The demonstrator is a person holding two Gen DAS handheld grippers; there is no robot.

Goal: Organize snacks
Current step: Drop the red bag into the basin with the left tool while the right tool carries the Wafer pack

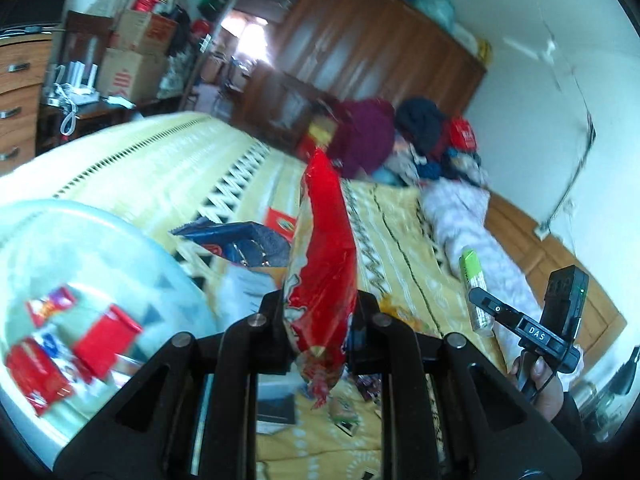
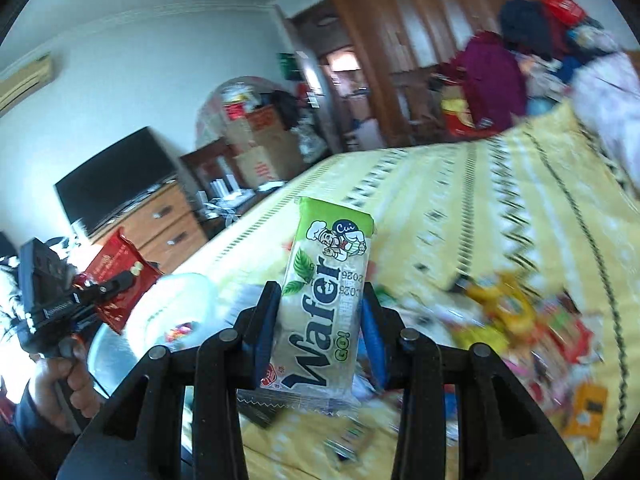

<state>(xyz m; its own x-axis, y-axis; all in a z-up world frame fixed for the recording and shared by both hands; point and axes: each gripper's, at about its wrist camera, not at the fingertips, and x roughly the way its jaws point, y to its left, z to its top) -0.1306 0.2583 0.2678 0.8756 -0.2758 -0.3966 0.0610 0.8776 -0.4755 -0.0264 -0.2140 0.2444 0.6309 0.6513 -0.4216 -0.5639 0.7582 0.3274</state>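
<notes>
Bed [image 2: 460, 208] with yellow cover, snacks strewn. Left gripper [image 1: 318, 312] clamps a red snack bag [image 1: 324, 248]. Right gripper [image 2: 320, 308] clamps a green wafer pack [image 2: 324, 292].

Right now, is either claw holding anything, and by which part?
Yes, both. The left claw pinches a red snack packet near its lower end. The right claw clamps a green wafer pack across its lower half.
</notes>
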